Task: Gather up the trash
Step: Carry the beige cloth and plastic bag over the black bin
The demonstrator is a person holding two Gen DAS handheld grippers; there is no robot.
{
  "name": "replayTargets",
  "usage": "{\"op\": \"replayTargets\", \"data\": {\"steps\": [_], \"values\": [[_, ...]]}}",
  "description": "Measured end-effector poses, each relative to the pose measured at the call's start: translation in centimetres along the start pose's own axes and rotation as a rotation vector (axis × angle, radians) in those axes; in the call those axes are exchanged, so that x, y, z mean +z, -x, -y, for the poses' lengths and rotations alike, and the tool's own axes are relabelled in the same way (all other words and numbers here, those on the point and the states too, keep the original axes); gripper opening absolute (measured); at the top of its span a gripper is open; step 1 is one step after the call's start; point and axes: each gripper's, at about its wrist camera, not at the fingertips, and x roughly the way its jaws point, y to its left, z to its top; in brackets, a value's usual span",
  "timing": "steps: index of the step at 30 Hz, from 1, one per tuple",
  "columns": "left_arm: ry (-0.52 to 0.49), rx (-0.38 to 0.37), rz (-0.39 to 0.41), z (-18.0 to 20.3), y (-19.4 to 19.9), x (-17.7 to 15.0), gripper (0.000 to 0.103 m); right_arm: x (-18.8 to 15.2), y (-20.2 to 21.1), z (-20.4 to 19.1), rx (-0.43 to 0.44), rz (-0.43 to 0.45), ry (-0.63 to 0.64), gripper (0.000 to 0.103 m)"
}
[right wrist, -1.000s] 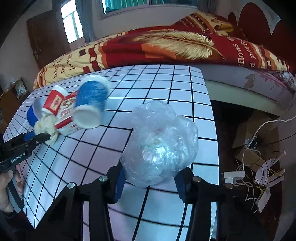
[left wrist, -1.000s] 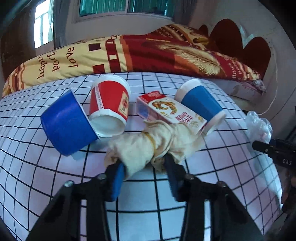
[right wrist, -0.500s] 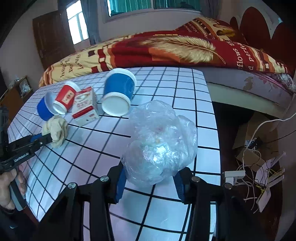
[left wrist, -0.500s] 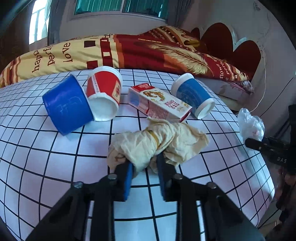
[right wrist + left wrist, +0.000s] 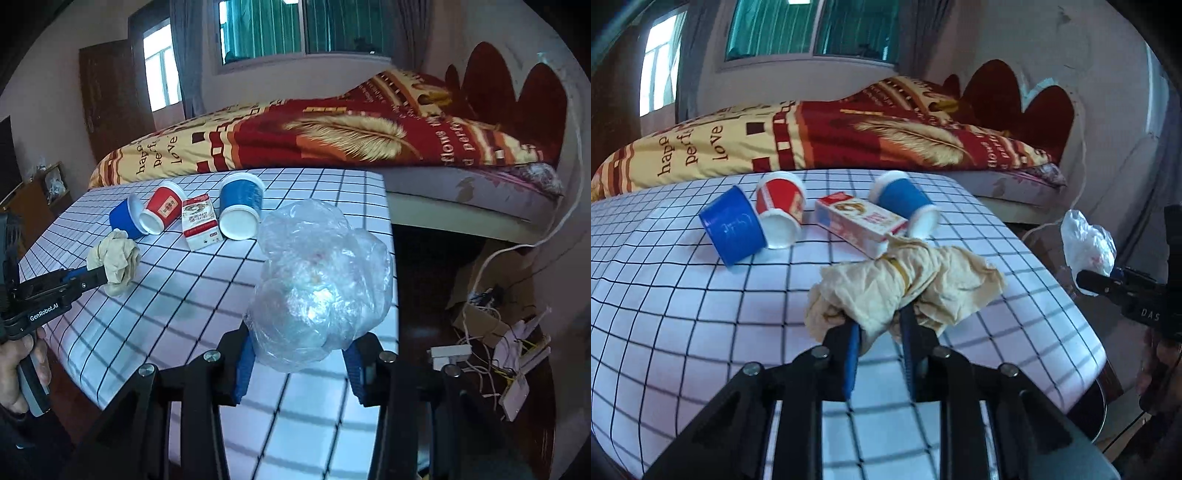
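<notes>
Two pieces of trash are in my grip. My left gripper (image 5: 877, 325) pinches the crumpled tan rag (image 5: 905, 284), its blue pads pressed into the bundle; my right gripper (image 5: 299, 354) clamps the clear plastic bag (image 5: 321, 280) between its pads. Compared with a second ago, the rag no longer lies against the carton (image 5: 858, 223): it is lifted clear of the checked tablecloth (image 5: 683, 314) and drawn back toward me, while the bag sits higher over the table's near right corner, with the cups farther off.

On the cloth, lying on their sides, I note a blue cup (image 5: 733, 230) touching a red cup (image 5: 781, 210), then the carton, with a second blue cup (image 5: 905, 203) just behind it.

My left view shows the bag from the side, held out past the table edge, and the rubber band around the rag. My right view alone shows a door (image 5: 110, 107), cables and a power strip (image 5: 448, 352) on the floor, and my hand (image 5: 22, 369) on the left handle. A bed with a red and yellow blanket (image 5: 332, 136) stands beyond the table.
</notes>
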Motion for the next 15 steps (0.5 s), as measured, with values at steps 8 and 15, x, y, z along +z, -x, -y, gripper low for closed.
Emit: {"op": "replayTargets", "data": {"steps": [8, 15], "values": [[-0.064, -0.046, -0.001, 5.0, 2.3, -2.2, 0.022, -4.9, 4.6, 1.6, -0.058, 0.003, -0.033, 0.045], [-0.101, -0.089, -0.012, 8.3, 3.3, -3.7, 0.022, -8.4, 8.2, 4.1, -0.104, 0.013, -0.102, 0.045]]}}
